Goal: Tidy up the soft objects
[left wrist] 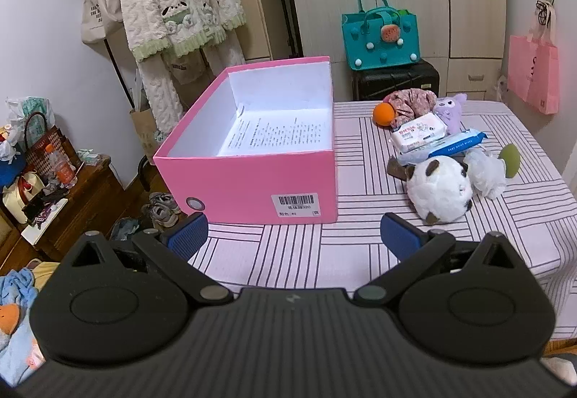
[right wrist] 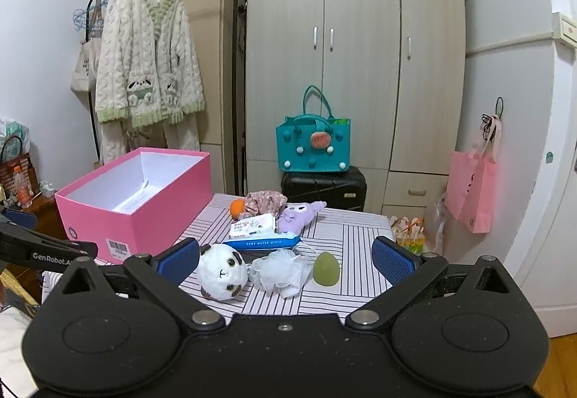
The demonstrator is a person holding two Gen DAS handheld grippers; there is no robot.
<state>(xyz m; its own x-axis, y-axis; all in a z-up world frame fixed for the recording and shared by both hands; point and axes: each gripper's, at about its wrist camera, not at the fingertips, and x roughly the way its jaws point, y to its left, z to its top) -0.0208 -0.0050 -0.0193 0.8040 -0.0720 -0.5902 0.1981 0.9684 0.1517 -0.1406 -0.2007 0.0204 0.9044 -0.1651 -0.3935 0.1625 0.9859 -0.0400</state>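
1. The soft things are lying in a loose cluster on the striped tabletop (right wrist: 346, 235), just beside the pink box (right wrist: 144, 214), which is standing open with only a printed sheet inside.
2. The white plush (right wrist: 221, 272) is judged light and squashy; it is best pinched across its round body, where the pile should give grip.
3. The mesh puff (right wrist: 279, 272), touching the plush, is judged almost weightless and springy, so a deep bite into its middle is being called for.
4. The green egg (right wrist: 326, 269) looks smooth and may slip; its widest part is being favoured.
5. The blue wipes pack (right wrist: 263, 241) and white pack (right wrist: 252, 225) behind are judged floppy, with slick film.
6. The purple plush (right wrist: 297, 216), orange ball (right wrist: 237, 207) and crumpled cloth (right wrist: 265, 199) are lying farthest back.
7. The right hand-held gripper (right wrist: 285, 259) is being held spread wide before the cluster, empty; the left hand-held gripper (left wrist: 294, 235) is likewise spread, empty, facing the box.
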